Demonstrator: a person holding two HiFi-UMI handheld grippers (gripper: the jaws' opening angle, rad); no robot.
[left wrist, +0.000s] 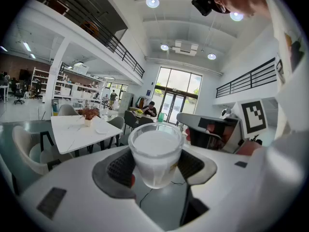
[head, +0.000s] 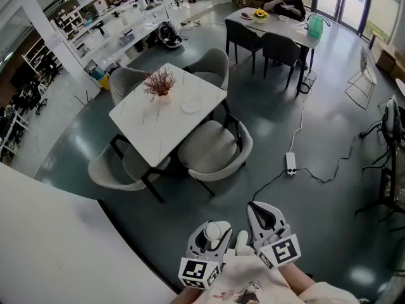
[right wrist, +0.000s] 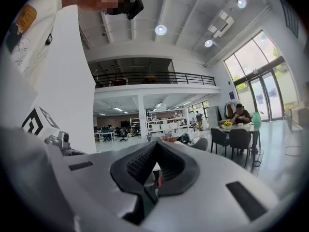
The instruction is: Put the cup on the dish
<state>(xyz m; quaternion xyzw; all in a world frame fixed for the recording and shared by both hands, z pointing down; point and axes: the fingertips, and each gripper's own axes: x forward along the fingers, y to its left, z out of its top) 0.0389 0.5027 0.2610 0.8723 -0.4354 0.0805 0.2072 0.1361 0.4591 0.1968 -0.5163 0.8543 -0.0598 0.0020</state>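
- Down at 6 o'clock in the head view, tight against the chest: left gripper (head: 219,235) and, just beside it at 3 o'clock, right gripper (head: 258,211), both aimed toward 12 o'clock over the dark floor (head: 272,125).
- Tipped slightly nose-down on the left; held about level on the right.
- On the left, clamped on the cup (left wrist: 155,153), with dark pads (left wrist: 120,167) pressed to opposite sides of its wall.
- On the right, pressed together, ribbed faces meeting at the tip.
- Carried upright in that clamp: long axis vertical, mouth up, round rim above the pads and base hanging just below them.
- From the head view, seen only as a pale round mouth, looked into from above.
- Well apart from the cup, at 11 o'clock up the head view: white table (head: 142,128), set cornerwise, with the dish (head: 191,104) lying flat near its 3 o'clock edge.
- Near the dish, at its 10 o'clock: a red twiggy plant (head: 159,84) standing on the same top.
- Ringed round that table: pale chairs (head: 212,147).
- In the left gripper view, far beyond the rim at 10 o'clock: the same table, plant and dish, small and level.
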